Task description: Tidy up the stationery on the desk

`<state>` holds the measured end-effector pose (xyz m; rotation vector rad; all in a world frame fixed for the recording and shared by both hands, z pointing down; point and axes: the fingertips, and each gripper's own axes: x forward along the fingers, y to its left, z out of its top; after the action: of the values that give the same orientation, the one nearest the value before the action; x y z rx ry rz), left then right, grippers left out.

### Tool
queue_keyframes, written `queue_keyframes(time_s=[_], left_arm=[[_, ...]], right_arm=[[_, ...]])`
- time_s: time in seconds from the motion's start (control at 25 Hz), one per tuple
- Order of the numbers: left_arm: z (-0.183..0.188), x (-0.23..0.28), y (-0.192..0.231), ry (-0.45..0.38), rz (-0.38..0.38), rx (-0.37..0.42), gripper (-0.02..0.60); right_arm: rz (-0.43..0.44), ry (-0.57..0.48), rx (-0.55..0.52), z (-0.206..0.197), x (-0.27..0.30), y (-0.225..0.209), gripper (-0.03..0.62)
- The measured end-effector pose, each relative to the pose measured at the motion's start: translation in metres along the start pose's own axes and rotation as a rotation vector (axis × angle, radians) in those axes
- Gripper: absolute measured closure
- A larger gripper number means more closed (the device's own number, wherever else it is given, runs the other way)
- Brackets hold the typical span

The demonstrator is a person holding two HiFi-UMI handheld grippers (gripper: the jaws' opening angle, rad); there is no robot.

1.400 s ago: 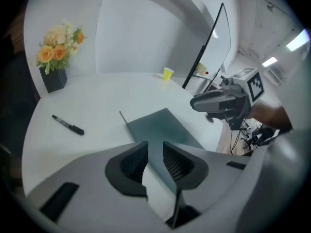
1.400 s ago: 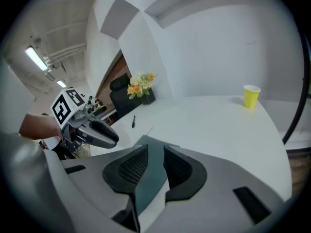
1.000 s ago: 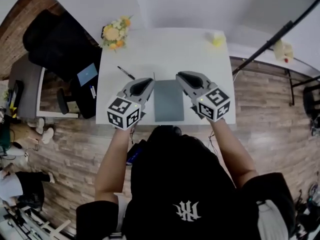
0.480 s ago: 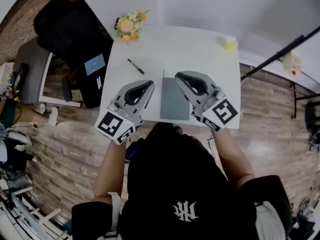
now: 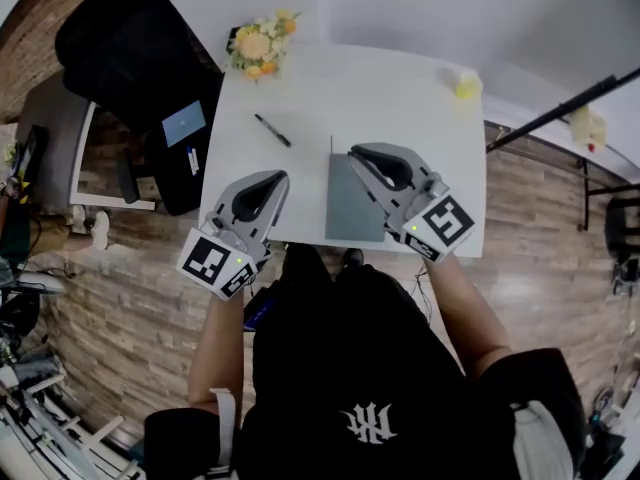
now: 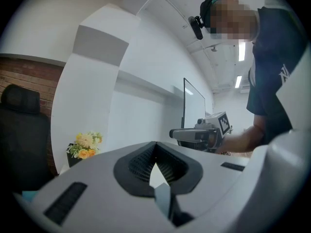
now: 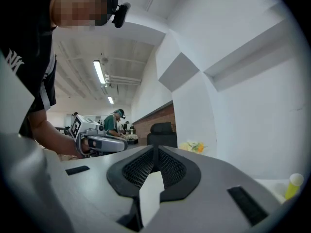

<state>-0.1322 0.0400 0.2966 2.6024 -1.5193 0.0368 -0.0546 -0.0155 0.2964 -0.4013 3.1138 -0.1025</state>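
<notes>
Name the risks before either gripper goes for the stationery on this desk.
1. The left gripper and right gripper are both shut and empty. Reaching the black pen without opening first would likely nudge it, and it could roll across the white desk toward the left edge.
2. The grey notebook lies flat, close to the desk's near edge. A slide toward the person might push it off.
</notes>
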Motion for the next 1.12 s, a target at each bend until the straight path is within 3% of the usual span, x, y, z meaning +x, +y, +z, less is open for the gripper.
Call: queue_keyframes(time_s=[0.36,0.52,0.76,1.12], left_arm=[[-0.024,-0.037,0.082,0.037,0.018,-0.067,0.578],[-0.035,-0.049,0.133,0.053,0.026,-0.093,0.578],[-0.076,-0.050,0.200,0.133,0.016,-0.070,0.578],[-0.120,-0.046,0.250,0.189,-0.041,-0.149,0.578]], right_arm=[[0.026,0.142,0.008,-0.024,0.095,0.002,0.541],[0.037,0.231,0.020,-0.044,0.137,0.001,0.479],[0.030,0.376,0.026,-0.083,0.191,-0.005,0.452],[-0.005,0.572,0.073,-0.155,0.242,-0.029,0.448]])
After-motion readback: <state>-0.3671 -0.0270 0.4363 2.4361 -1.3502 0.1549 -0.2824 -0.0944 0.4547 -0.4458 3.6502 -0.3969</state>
